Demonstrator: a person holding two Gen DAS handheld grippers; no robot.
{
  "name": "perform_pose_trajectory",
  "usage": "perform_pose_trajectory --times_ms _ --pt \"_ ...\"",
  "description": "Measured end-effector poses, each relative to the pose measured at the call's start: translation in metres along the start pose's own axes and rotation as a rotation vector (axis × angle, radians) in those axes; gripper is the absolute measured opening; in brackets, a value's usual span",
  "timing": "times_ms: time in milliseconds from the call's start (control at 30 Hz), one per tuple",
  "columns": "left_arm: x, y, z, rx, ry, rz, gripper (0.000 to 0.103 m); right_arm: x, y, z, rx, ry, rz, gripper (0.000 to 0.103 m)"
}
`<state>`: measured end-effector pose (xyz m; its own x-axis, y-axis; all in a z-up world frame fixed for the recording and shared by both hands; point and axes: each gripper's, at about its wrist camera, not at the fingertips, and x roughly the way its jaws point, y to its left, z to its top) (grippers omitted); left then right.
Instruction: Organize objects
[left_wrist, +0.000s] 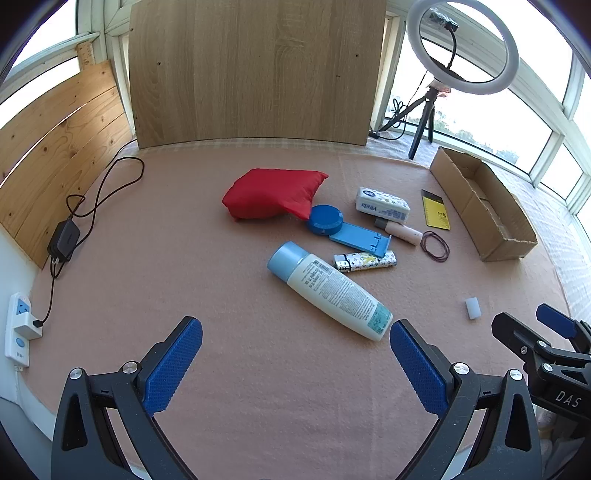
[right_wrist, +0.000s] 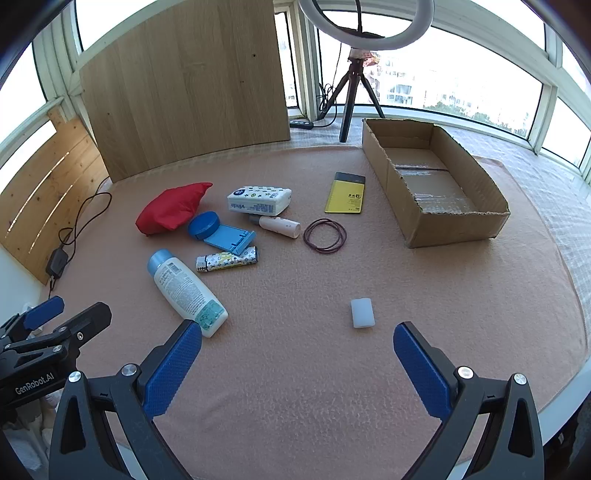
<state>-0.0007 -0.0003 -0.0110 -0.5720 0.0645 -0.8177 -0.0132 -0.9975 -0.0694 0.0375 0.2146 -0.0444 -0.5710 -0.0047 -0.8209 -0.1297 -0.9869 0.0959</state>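
Note:
On the pink cloth lie a white bottle with a blue cap (left_wrist: 328, 290) (right_wrist: 186, 288), a patterned lighter (left_wrist: 365, 261) (right_wrist: 227, 259), a blue stand (left_wrist: 345, 229) (right_wrist: 221, 230), a red pouch (left_wrist: 273, 194) (right_wrist: 171, 210), a tissue pack (left_wrist: 382, 205) (right_wrist: 258, 201), a small pink tube (left_wrist: 400, 230) (right_wrist: 279, 225), rubber bands (left_wrist: 436, 246) (right_wrist: 325, 235), a yellow notepad (left_wrist: 436, 210) (right_wrist: 346, 194) and a small white block (left_wrist: 472, 308) (right_wrist: 362, 312). An empty cardboard box (left_wrist: 484, 206) (right_wrist: 436, 181) stands at the right. My left gripper (left_wrist: 295, 339) is open just short of the bottle's base. My right gripper (right_wrist: 297, 343) is open near the white block.
A wooden board (left_wrist: 255, 70) (right_wrist: 184, 85) leans at the back, beside a ring light on a tripod (left_wrist: 461, 48) (right_wrist: 354, 74). A black charger and cable (left_wrist: 64, 240) (right_wrist: 57, 262) lie at the left by a wall socket (left_wrist: 18, 332). The table edge curves at the lower right.

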Motion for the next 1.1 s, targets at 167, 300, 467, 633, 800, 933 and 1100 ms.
perform_pose_trajectory --times_ms 167,300,467,633,800,933,1100 --pt "0.001 0.001 0.001 0.001 0.001 -0.001 0.103 0.003 0.0 0.001 -0.002 0.003 0.002 0.103" --pt "0.001 0.0 0.001 0.003 0.001 0.0 0.103 0.004 0.0 0.002 0.0 0.008 0.004 0.103" --pt "0.003 -0.001 0.002 0.003 0.004 0.003 0.103 0.005 0.001 0.004 0.001 0.013 0.006 0.103" --pt "0.003 0.0 0.002 0.003 0.004 0.003 0.103 0.008 0.001 0.006 0.005 0.022 0.014 0.103" --pt "0.004 0.0 0.002 0.002 0.005 0.002 0.103 0.009 0.003 0.006 0.001 0.025 0.018 0.103" --pt "0.004 0.0 0.003 0.002 0.006 0.002 0.103 0.01 0.003 0.007 0.001 0.028 0.02 0.103" --pt "0.007 0.002 0.004 -0.002 0.008 0.004 0.103 0.011 0.002 0.008 0.002 0.031 0.022 0.103"
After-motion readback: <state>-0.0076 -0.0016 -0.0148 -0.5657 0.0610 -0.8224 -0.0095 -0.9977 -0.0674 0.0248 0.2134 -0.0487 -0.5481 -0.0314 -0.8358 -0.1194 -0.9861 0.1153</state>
